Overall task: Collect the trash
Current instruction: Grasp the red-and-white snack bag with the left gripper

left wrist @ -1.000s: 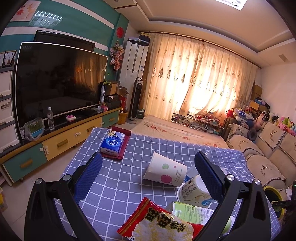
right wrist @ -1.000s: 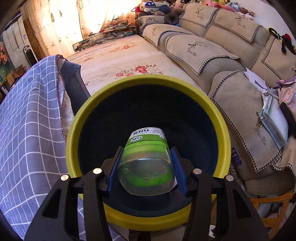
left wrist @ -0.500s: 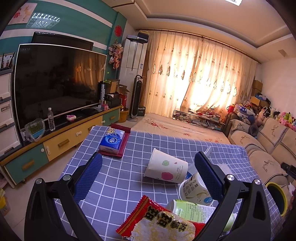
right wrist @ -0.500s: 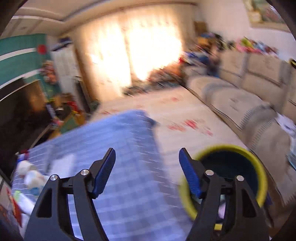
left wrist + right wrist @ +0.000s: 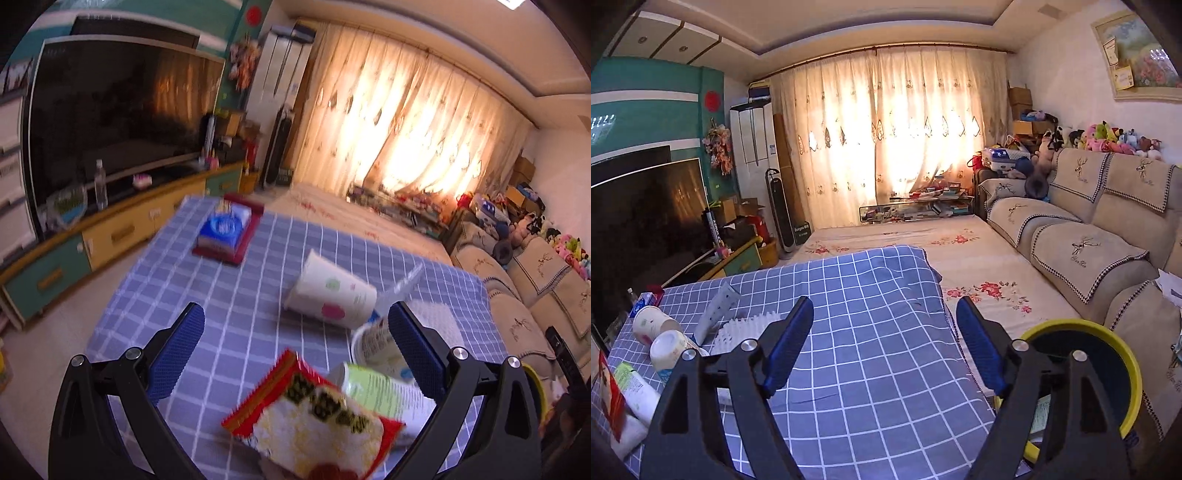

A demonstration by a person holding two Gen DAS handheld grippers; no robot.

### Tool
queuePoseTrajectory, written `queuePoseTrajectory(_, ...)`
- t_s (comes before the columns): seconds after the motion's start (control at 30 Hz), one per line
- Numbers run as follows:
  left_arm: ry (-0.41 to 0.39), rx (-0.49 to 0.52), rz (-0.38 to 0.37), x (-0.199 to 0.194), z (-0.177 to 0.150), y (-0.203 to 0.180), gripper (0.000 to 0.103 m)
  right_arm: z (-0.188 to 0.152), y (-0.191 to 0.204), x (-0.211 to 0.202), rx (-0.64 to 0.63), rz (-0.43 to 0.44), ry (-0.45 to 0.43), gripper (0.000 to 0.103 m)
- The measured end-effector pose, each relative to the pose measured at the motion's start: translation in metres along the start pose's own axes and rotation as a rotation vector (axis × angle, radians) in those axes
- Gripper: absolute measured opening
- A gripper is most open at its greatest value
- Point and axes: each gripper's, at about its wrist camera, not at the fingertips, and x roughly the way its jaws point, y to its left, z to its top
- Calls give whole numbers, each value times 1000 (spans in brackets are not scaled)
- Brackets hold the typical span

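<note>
Litter crowds the near left of the blue checked tablecloth [image 5: 871, 332]: a red-and-white snack packet [image 5: 314, 421], tipped white paper cups [image 5: 332, 295] and a pale green bottle [image 5: 376, 384]. Both the left gripper [image 5: 295, 350] and right gripper [image 5: 884, 345] hang spread and empty; the yellow-rimmed dark bin [image 5: 1108, 347] waits near right. Straddling one item squarely would likely serve best.

Dark television [image 5: 107, 122]; beige sofa [image 5: 1082, 236]; lit curtains [image 5: 897, 136]; tissue pack [image 5: 224, 229].

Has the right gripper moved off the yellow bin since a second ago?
Yes. The right gripper, jaws open and empty, has swung left toward the checked table; the yellow bin now sits lower right.
</note>
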Motion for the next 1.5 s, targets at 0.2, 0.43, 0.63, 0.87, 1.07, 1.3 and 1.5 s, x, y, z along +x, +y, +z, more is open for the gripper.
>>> queuePoseTrajectory(0.2, 159, -45, 13, 8, -36, -4, 98, 3, -4, -7, 29, 37, -4, 78)
queuePoseTrajectory(0.43, 185, -74, 36, 11, -46, -14, 98, 3, -10, -10, 56, 51, -5, 79)
queuePoseTrajectory(0.63, 157, -63, 80, 6, -43, -16, 83, 4, -13, -9, 70, 55, 1, 80)
queuePoseTrajectory(0.87, 173, -34, 43, 5, -43, -18, 25, 3, -13, -9, 70, 52, 4, 80)
queuePoseTrajectory(1.07, 217, -7, 29, -4, -42, -16, 29, 3, -13, -5, 66, 51, 21, 80)
queuePoseTrajectory(1.3, 194, -145, 111, -39, -49, 19, 95, 4, -13, -4, 75, 61, 28, 81)
queuePoseTrajectory(1.5, 303, -263, 72, -23, -64, 41, 96, 4, -13, -2, 81, 64, 30, 81)
